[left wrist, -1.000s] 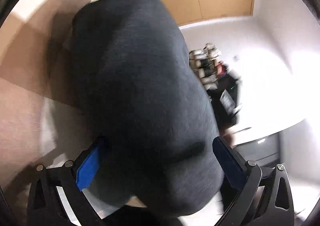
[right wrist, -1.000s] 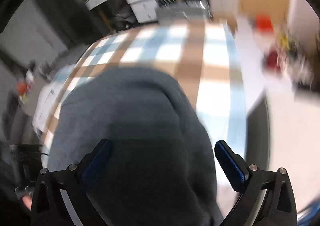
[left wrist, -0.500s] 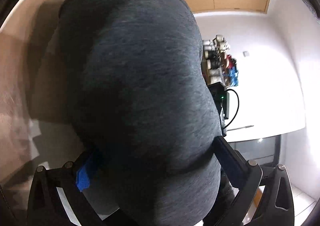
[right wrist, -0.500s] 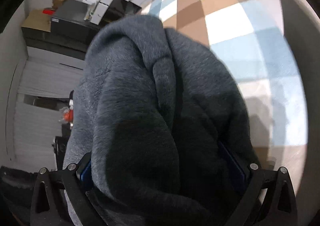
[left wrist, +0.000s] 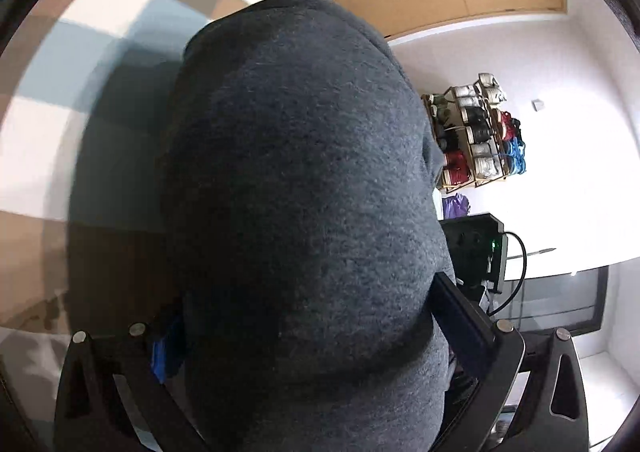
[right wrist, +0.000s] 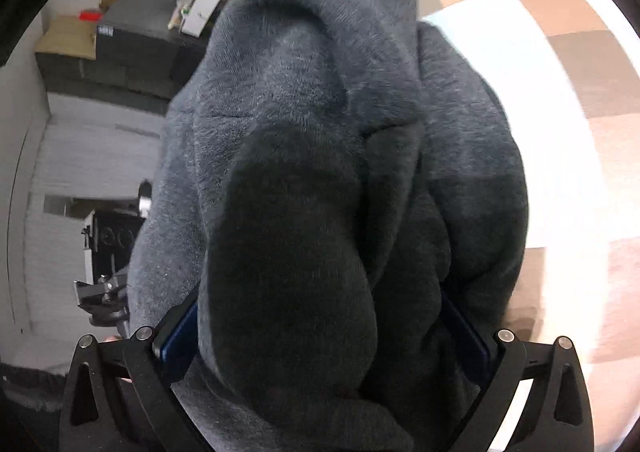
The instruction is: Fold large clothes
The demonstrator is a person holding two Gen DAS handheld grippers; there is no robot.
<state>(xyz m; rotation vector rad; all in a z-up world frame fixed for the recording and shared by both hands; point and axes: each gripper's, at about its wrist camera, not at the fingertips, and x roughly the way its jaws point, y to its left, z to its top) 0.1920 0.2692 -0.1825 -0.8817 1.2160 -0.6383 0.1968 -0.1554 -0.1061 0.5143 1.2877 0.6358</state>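
A dark grey fleece garment (left wrist: 296, 172) fills the left wrist view, bulging up between and over the fingers of my left gripper (left wrist: 308, 292). Those fingers stand wide apart, with only a blue pad (left wrist: 162, 352) and the right finger (left wrist: 460, 312) showing. In the right wrist view the same garment (right wrist: 320, 132) lies bunched in thick folds across my right gripper (right wrist: 320, 304), whose fingers are also spread wide, their tips buried in cloth. Neither gripper pinches the cloth; it rests between the jaws.
A checked tablecloth in blue, brown and white (left wrist: 60, 132) (right wrist: 560, 92) lies behind the garment. A wooden shelf of spools (left wrist: 476, 140) and a black device with a cable (left wrist: 480, 248) stand to the right. Grey cabinets and boxes (right wrist: 120, 36) stand on the left.
Both views have tilted and the garment has risen to fill them, bunching thicker across the fingers. The spacing of the fingers has stayed the same throughout.
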